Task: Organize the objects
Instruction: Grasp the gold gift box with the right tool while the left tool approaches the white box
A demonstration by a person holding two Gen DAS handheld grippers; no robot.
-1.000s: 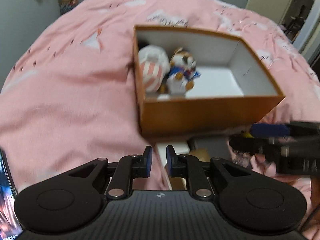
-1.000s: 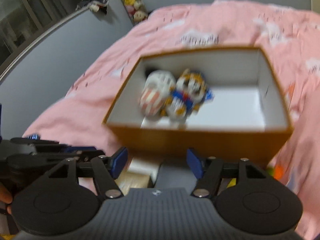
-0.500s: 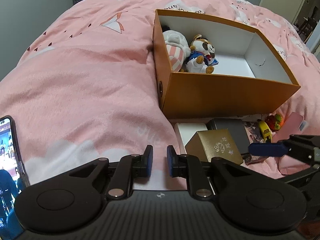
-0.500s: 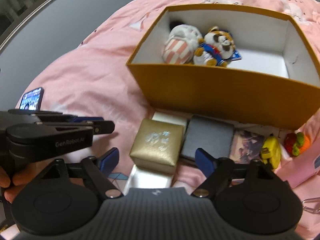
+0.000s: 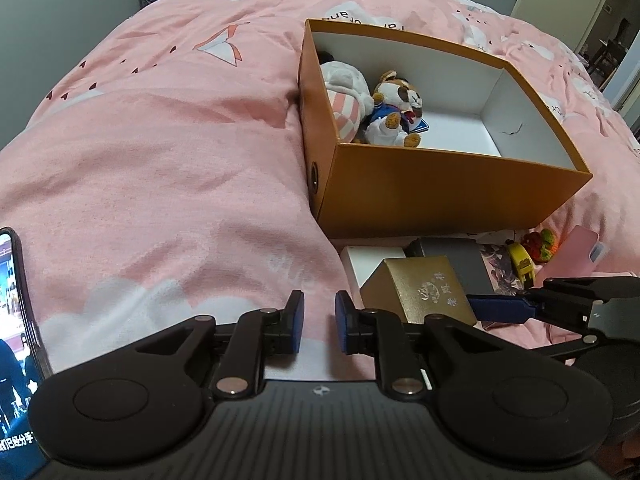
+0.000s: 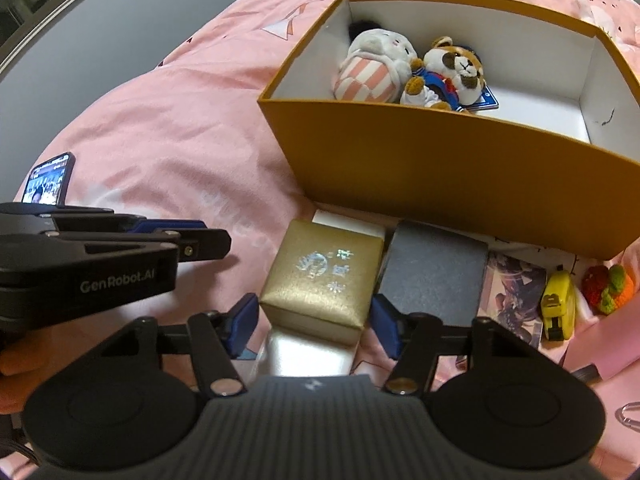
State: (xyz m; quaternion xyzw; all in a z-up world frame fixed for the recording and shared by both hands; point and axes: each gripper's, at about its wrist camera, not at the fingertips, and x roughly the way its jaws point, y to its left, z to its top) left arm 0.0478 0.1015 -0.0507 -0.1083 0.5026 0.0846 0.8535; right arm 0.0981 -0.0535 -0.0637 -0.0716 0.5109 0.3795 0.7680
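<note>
Gold gift box [image 6: 320, 276] just ahead of the right gripper [image 6: 316, 322], centred between its wide-spread blue pads [image 6: 244, 320], no contact visible. Resting on a white flat box [image 6: 308, 354], touching a grey box [image 6: 434, 272] on its right side. Roughly square on top, so no clear long axis; one corner edge turned toward the tongs. Beyond it, well within reach, the orange box [image 6: 460, 168] holding two plush toys [image 6: 412, 68]. Right gripper clearly the nearer; left gripper [image 5: 318, 322] off to the left over bare pink duvet [image 5: 160, 160], jaws narrow with a small gap, holding nothing. Compared with half a second ago: right gripper closer, gold gift box now reaching in between the pads instead of lying ahead of them; left gripper's opening unchanged.
</note>
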